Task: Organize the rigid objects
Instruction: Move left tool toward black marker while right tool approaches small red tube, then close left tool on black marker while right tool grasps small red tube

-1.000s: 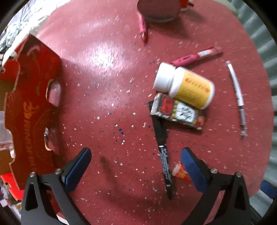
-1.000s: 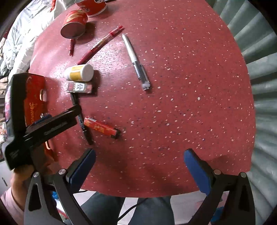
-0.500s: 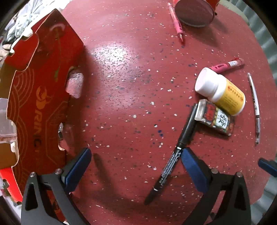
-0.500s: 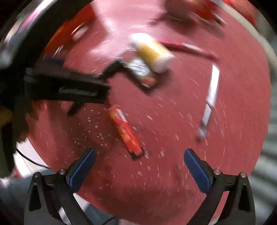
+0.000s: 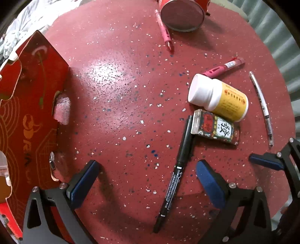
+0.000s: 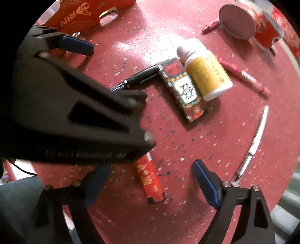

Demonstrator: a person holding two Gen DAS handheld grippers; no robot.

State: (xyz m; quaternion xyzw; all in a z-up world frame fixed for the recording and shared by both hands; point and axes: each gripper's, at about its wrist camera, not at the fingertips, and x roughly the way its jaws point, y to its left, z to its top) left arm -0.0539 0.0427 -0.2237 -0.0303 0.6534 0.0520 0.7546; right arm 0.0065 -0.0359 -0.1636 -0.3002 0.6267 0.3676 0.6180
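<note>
On the red speckled table lie a black marker, a patterned small box, a white-capped yellow bottle, two pink pens and a white pen. My left gripper is open and empty, low over the marker's near half. My right gripper is open around a red lighter lying on the table. The left gripper's body hides the marker's lower part in the right wrist view. The box and bottle lie beyond.
A red cardboard box stands at the table's left side. A red cup lies on its side at the far edge, with another red container beside it. The table's edge runs close on the right and near sides.
My right gripper swung in close beside the left one and now straddles the red lighter. My left gripper shifted slightly; the marker, box and bottle now sit nearer the middle of its view.
</note>
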